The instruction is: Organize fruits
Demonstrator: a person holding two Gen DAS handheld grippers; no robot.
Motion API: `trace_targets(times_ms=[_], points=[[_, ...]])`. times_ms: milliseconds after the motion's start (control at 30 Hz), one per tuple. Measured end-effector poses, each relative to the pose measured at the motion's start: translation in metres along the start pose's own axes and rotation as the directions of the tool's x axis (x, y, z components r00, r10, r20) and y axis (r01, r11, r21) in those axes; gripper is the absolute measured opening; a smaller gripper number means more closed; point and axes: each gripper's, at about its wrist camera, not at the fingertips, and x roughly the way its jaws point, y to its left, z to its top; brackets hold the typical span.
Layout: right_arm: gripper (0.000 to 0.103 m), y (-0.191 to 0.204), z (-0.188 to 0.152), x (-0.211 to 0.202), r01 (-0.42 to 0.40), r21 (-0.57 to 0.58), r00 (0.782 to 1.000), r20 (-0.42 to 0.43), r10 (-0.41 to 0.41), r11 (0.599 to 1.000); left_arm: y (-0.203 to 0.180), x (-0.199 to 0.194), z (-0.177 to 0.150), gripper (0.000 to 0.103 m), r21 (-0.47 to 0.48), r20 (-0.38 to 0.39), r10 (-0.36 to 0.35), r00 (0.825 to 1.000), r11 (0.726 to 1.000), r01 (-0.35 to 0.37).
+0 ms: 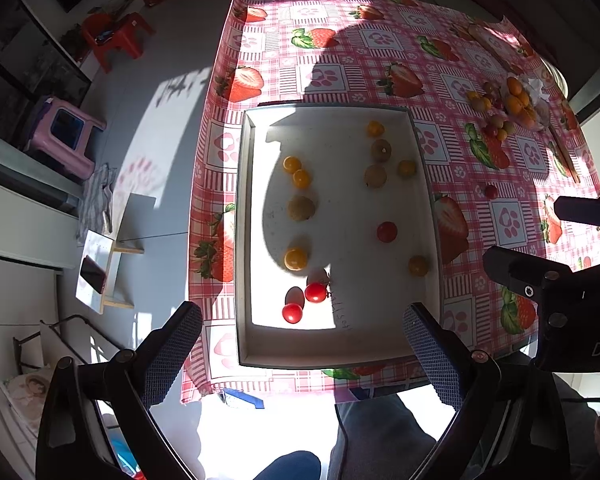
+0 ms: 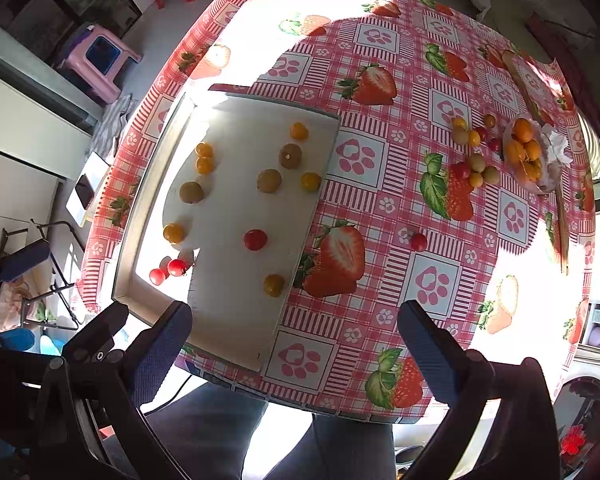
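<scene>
A white tray (image 1: 380,348) (image 2: 228,336) lies on the strawberry tablecloth and holds several small fruits: orange ones (image 1: 296,259), greenish-brown ones (image 1: 301,208) and red tomatoes (image 1: 315,292) (image 2: 255,239). One red tomato (image 2: 418,241) (image 1: 491,191) lies alone on the cloth right of the tray. A pile of mixed fruits (image 2: 476,160) (image 1: 496,116) sits far right beside a clear bag of orange fruits (image 2: 526,152). My left gripper (image 1: 300,356) hovers open above the tray's near edge, empty. My right gripper (image 2: 296,356) hangs open over the table's near edge, empty.
The tablecloth (image 2: 440,92) covers a table whose near edge meets a person's legs (image 2: 332,444). On the floor to the left stand a pink stool (image 1: 66,136), a red stool (image 1: 116,36) and a phone on a small stand (image 1: 94,274). The right gripper's body (image 1: 560,292) shows beside the left one.
</scene>
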Motion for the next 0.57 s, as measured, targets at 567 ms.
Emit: trace_targets(times_ms=[567], points=[[0.103, 0.0018, -0.0001, 0.0011, 0.001, 0.003, 1.000, 0.001, -0.001, 1.000, 0.0018, -0.0015, 0.0011, 0.101, 0.033, 0.019, -0.010, 1.000, 0.999, 0.010]])
